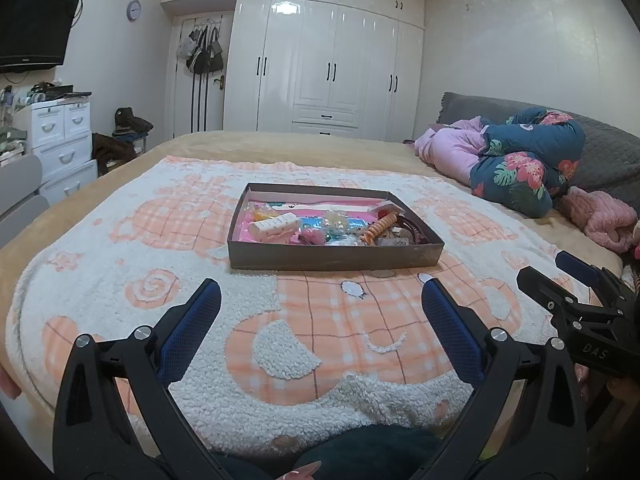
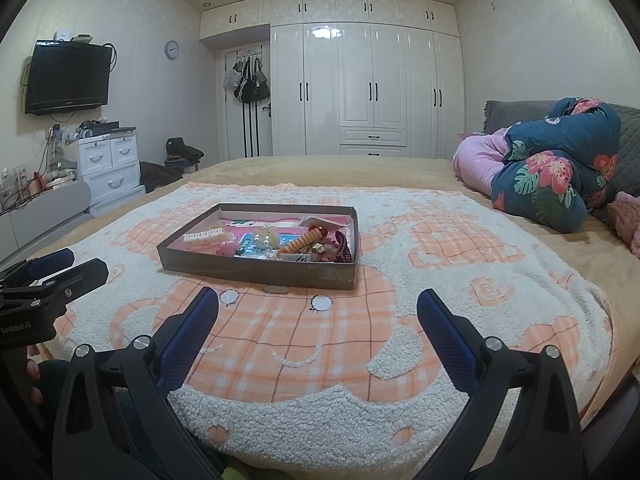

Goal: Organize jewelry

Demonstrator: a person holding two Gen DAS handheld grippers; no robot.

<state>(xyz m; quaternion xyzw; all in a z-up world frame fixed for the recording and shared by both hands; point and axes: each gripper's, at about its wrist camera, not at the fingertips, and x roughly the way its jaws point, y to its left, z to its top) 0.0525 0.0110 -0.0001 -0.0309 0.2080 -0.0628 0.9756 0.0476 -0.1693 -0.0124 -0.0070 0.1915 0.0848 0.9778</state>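
A shallow brown box with a pink lining lies on the fleecy orange-and-white blanket. It holds several small pieces: an orange spiral hair tie, a cream hair clip, pink and clear trinkets. My left gripper is open and empty, hovering over the blanket short of the box. My right gripper is open and empty too, beside it; it also shows at the right edge of the left wrist view.
A folded floral and pink quilt lies at the right by the grey headboard. A white wardrobe fills the far wall. White drawers and a wall TV stand on the left.
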